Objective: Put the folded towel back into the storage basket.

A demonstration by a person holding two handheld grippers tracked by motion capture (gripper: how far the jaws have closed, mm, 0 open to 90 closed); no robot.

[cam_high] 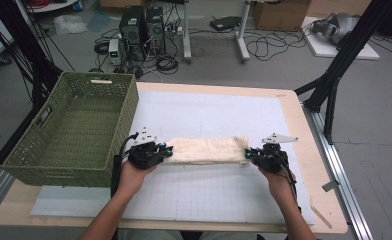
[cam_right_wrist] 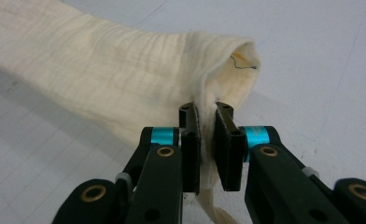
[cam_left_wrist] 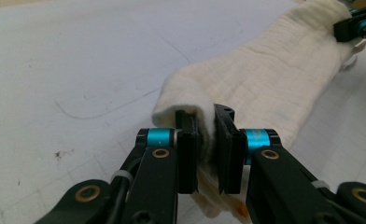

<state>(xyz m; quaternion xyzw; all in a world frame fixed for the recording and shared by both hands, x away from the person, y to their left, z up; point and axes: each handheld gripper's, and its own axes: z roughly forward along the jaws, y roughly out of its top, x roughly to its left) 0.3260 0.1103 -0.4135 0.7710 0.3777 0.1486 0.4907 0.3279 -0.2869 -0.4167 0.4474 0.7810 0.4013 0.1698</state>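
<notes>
Cream cloth (cam_high: pixel 209 150) between both hand-held grippers

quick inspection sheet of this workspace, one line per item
surface: wooden table under a white gridded mat
job's things: cream cloth, folded long, stretched between both grippers; empty green woven basket at the table's left
clutter: nothing seen
grippers: left gripper shut on one cloth end; right gripper shut on the other end
cables: black cable from the left gripper along the forearm; loose cables on the floor
surroundings: computer towers, cardboard boxes, black frame legs
</notes>
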